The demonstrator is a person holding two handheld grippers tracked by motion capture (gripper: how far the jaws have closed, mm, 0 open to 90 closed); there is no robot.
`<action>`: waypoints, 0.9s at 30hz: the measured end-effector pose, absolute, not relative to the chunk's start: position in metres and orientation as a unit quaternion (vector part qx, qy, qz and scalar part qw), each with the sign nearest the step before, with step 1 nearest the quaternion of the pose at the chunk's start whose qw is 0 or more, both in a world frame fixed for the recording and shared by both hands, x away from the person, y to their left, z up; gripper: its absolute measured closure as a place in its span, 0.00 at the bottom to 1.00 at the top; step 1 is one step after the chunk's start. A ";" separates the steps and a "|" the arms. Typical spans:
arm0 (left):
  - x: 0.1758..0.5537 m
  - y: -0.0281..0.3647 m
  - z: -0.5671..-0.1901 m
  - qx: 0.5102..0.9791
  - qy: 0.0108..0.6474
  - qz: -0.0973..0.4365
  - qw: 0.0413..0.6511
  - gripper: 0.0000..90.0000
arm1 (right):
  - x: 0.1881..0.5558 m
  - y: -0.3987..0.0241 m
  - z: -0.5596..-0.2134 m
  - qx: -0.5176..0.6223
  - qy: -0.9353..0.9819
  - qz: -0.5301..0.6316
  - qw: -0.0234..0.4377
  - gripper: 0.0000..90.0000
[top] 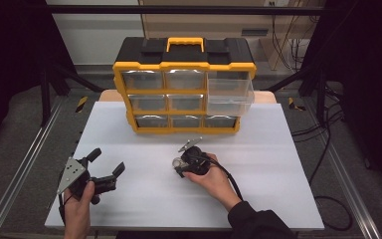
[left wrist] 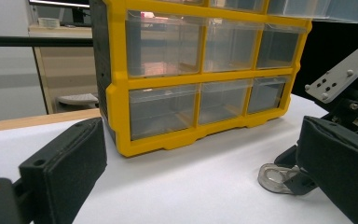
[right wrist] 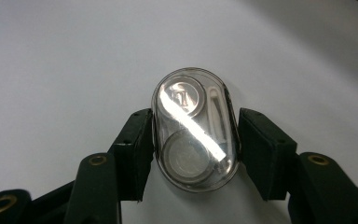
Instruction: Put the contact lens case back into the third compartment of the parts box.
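Right gripper view looks straight down on a clear oval case (right wrist: 195, 129) lying flat on the white bench (right wrist: 51, 60), with the right gripper (right wrist: 195, 149) closed around it: both black pads press its long sides, left and right, so it is pinched across its narrow width. Through the lid two round wells and a slim stick-like piece show, but a bright streak of glare crosses them and the marking on the upper well cannot be read. High view puts that case (top: 177, 162) near the middle of the bench, well in front of the yellow-and-black drawer cabinet (top: 184, 84) that stands at the far edge; there the case is a small pale blur mostly covered by the right gripper (top: 181, 167) and the right hand (top: 211, 177). One clear drawer (top: 230, 92) at the cabinet's upper right juts forward, and the contents of the drawers are too hazy to make out. Left gripper (top: 107, 164) hovers near the front left corner of the bench, its jaws spread wide with nothing between them. Left gripper view cuts off the cabinet's top and shows just a rim of the case (left wrist: 275, 177), the rest hidden behind a black pad.
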State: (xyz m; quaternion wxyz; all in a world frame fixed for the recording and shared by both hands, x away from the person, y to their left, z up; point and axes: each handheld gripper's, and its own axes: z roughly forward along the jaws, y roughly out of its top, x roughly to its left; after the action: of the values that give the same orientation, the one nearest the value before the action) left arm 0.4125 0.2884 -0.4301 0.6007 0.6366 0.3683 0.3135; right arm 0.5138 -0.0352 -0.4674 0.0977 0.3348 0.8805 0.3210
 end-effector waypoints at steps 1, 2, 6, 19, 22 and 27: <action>0.413 0.288 -0.430 0.637 0.368 0.313 0.601 0.02 | 0.514 -0.034 -0.468 0.335 0.881 0.319 0.099 0.52; 0.413 0.288 -0.430 0.636 0.369 0.312 0.601 0.02 | 0.513 -0.034 -0.469 0.332 0.882 0.318 0.100 0.52; 0.413 0.287 -0.430 0.637 0.368 0.312 0.602 0.02 | 0.513 -0.034 -0.469 0.325 0.885 0.315 0.106 0.54; 0.413 0.288 -0.431 0.638 0.371 0.311 0.599 0.02 | 0.491 -0.049 -0.438 0.318 0.869 0.360 0.119 0.54; 0.413 0.287 -0.431 0.638 0.370 0.311 0.599 0.02 | 0.484 -0.057 -0.430 0.313 0.865 0.371 0.125 0.54; 0.413 0.287 -0.431 0.640 0.369 0.311 0.598 0.02 | 0.474 -0.069 -0.422 0.306 0.865 0.374 0.137 0.54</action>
State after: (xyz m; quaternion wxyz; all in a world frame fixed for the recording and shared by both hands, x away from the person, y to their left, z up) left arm 0.4128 0.2870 -0.4309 0.5977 0.6399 0.3692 0.3114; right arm 0.4742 -0.0694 -0.4221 0.1372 0.3058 0.8649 0.3737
